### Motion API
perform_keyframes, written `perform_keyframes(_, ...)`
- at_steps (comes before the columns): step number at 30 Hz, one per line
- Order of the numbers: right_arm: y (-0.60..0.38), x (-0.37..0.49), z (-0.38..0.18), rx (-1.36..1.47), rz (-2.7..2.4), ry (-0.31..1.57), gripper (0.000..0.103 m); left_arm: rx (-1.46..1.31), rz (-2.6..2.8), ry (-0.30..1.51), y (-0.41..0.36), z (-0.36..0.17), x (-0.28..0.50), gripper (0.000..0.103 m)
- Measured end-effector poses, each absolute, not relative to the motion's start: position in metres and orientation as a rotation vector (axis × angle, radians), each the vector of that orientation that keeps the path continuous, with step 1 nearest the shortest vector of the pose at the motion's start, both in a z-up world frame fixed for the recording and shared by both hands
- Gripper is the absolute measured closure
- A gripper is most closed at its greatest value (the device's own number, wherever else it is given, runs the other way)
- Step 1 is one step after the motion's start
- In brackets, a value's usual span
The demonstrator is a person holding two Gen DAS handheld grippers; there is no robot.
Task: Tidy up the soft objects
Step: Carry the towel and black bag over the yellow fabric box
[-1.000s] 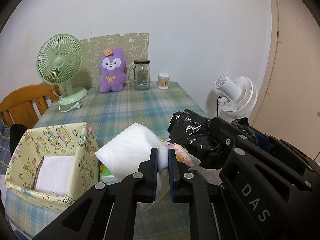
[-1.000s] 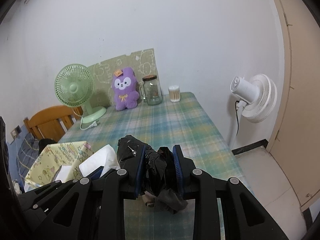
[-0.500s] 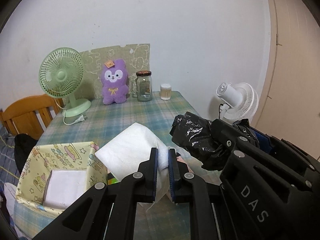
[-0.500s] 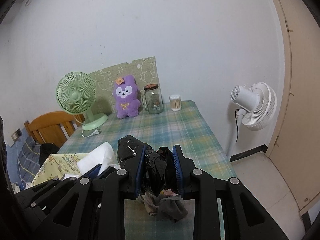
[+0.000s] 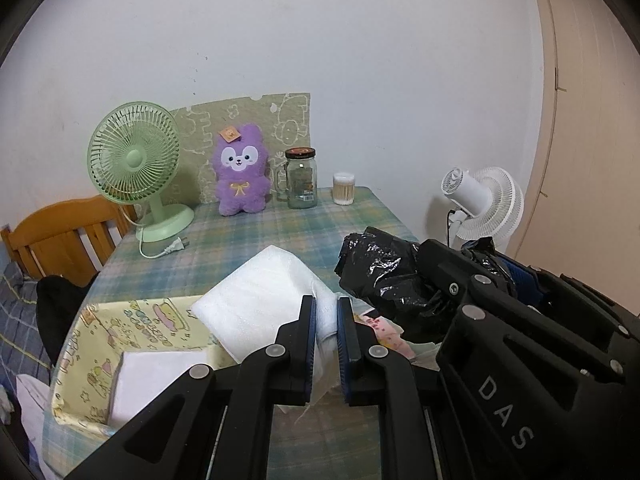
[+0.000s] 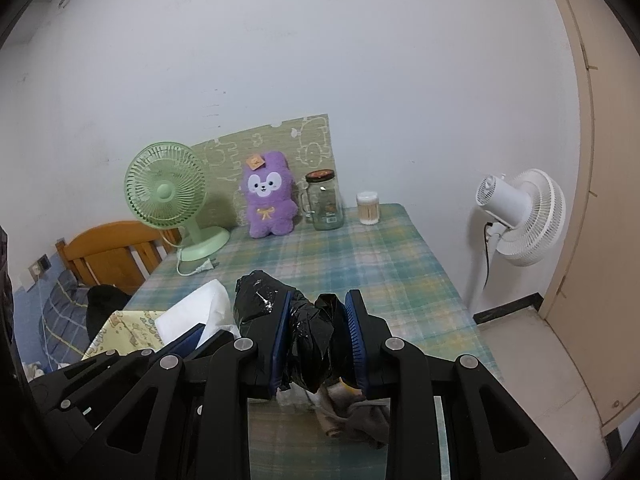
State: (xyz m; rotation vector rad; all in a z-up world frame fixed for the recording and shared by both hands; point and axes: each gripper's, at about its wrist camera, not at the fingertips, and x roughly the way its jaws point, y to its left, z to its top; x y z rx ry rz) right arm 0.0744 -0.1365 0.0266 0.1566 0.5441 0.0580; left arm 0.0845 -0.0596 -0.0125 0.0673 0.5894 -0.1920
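Over the plaid table [image 5: 248, 248], my left gripper [image 5: 326, 322] jaws are pinching white foam sheet [image 5: 260, 300] between them; my right gripper [image 6: 316, 322] jaws are clamping crumpled black plastic bag [image 6: 310, 332].

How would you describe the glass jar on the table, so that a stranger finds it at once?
Look to the far edge of the plaid-clothed table, against the white wall. There a row stands: green desk fan, purple plush rabbit, then the clear glass jar. It alone is see-through, with a handle and a dark lid, left of the small tub of cotton swabs.
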Motion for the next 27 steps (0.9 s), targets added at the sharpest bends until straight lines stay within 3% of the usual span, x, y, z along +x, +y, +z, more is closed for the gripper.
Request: perform_keyframes(27,-0.044,0.104,0.024,0.095,0.186,0.585,0.072,0.089,-0.088,0.609,0.026,-0.017,0.100,0.095)
